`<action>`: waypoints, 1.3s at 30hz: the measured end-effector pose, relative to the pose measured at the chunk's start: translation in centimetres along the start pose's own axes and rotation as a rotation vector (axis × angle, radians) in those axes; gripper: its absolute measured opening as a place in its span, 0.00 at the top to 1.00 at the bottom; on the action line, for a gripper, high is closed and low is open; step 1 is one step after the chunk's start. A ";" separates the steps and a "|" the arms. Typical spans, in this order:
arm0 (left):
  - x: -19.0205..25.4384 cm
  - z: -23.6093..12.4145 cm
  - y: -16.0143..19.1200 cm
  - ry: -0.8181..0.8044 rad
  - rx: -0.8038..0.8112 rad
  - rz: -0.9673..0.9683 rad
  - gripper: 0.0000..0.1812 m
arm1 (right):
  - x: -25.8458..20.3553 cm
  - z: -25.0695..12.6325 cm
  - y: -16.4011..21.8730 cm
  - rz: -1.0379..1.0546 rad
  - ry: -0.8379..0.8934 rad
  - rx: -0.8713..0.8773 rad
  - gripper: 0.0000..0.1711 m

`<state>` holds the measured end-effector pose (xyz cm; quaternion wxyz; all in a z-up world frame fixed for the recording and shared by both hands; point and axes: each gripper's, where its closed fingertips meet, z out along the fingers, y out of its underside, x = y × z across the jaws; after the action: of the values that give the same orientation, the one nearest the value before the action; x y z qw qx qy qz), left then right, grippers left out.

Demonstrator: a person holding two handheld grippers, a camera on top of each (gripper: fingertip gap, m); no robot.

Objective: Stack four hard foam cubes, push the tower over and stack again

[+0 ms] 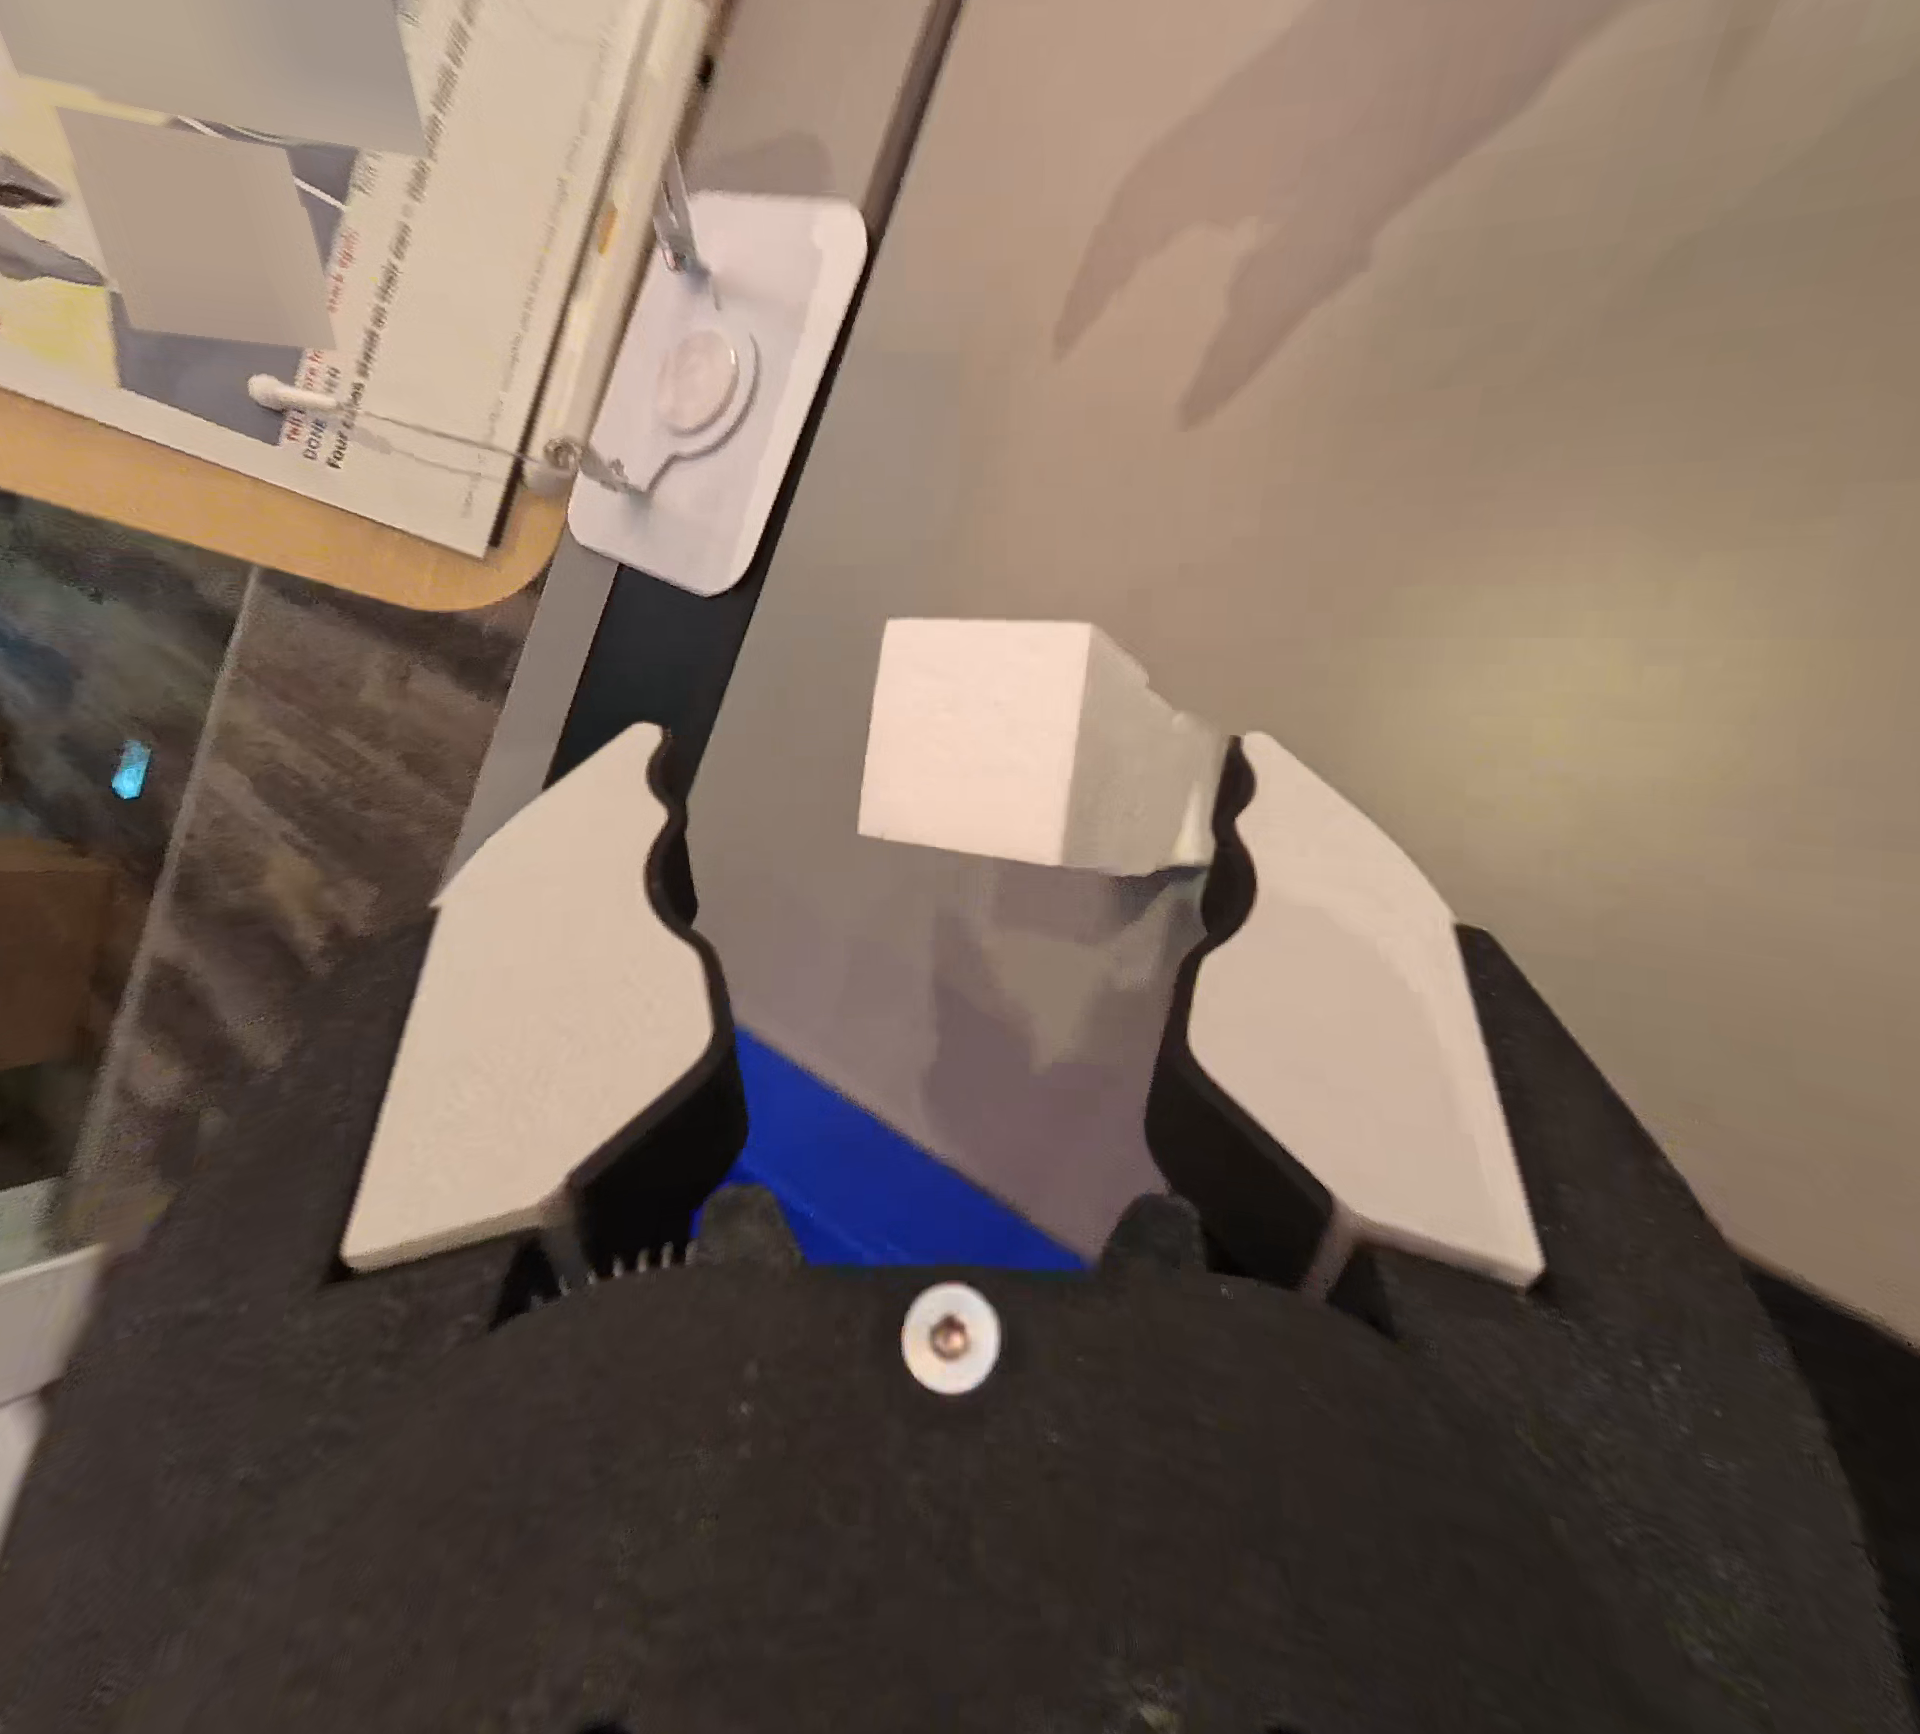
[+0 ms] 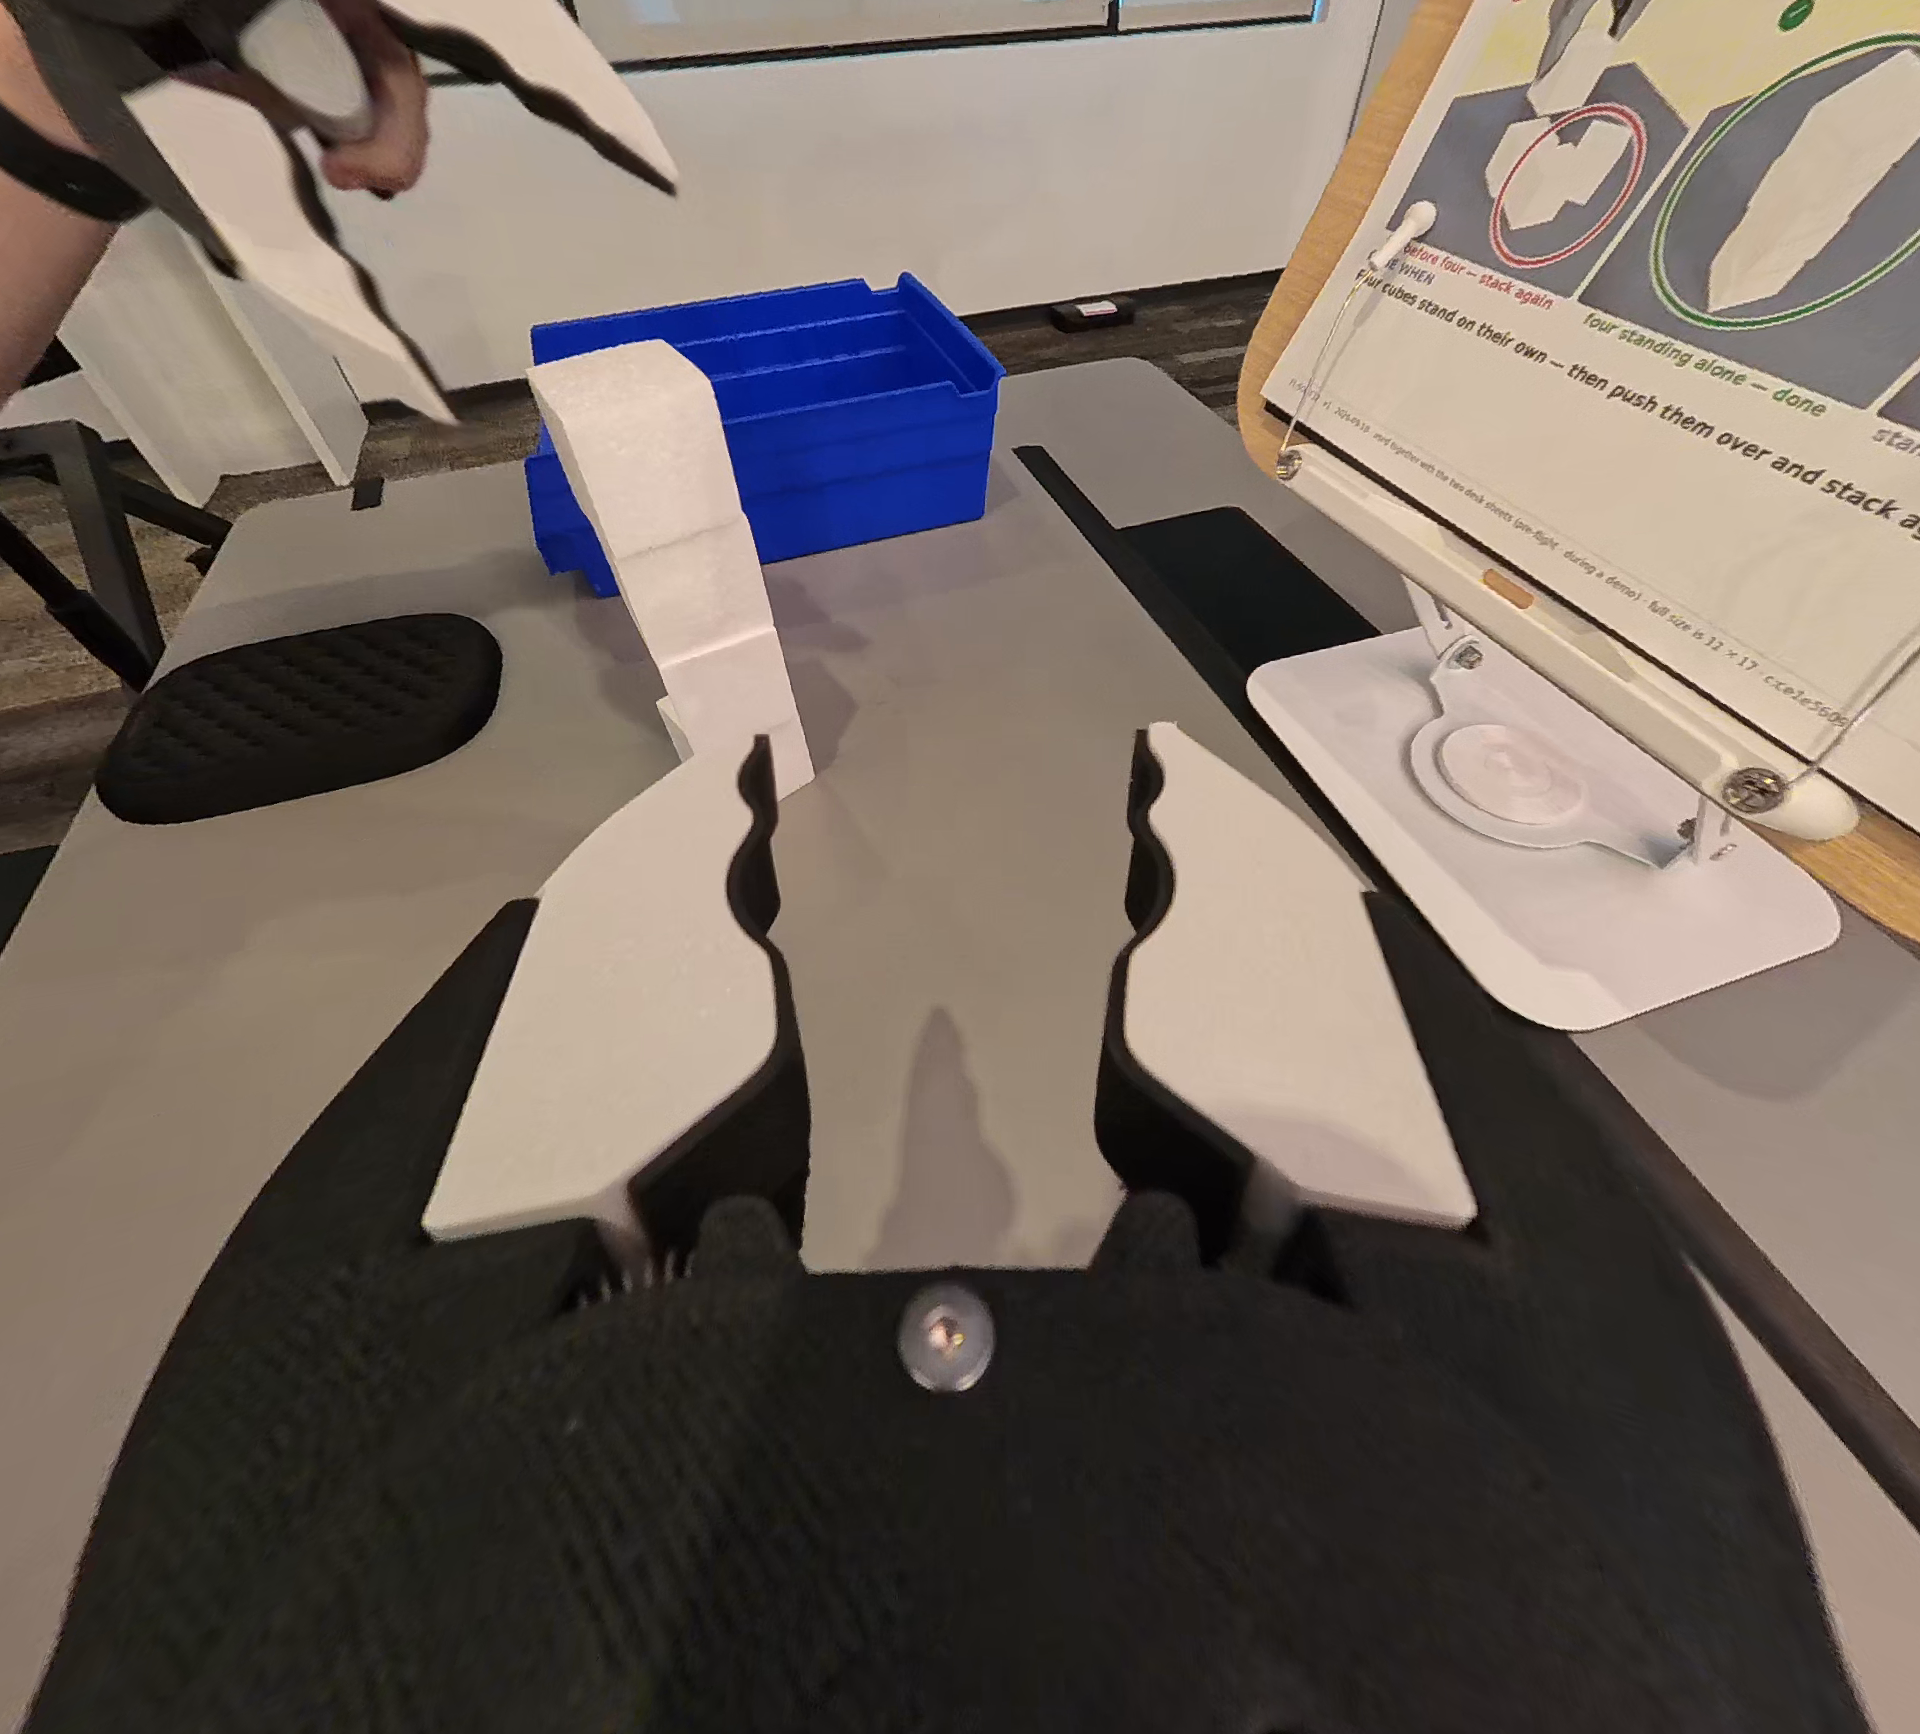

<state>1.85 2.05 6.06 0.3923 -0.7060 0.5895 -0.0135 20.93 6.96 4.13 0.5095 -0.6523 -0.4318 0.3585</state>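
Right hand-held gripper [image 2: 951, 749] finger [image 2: 644, 957] across foam tower's [image 2: 686, 541] base.

The left wrist view looked steeply down from above, close over the top of the foam tower [image 1: 997, 749]. The right wrist view sat low near the table [image 2: 935, 853], facing forward. Both views shared the tower [image 2: 675, 541], blue bin [image 2: 831, 396] and instruction stand [image 2: 1558, 853].
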 end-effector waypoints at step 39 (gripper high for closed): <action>4.7 15.2 4.0 -0.160 -0.199 -0.774 1.00 | 6.8 -25.4 0.3 0.321 0.567 -0.002 0.76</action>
<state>7.29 6.33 -8.86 0.3325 -0.9091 0.2462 -0.0482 46.55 4.26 9.37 0.5457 -0.7865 -0.1645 0.2379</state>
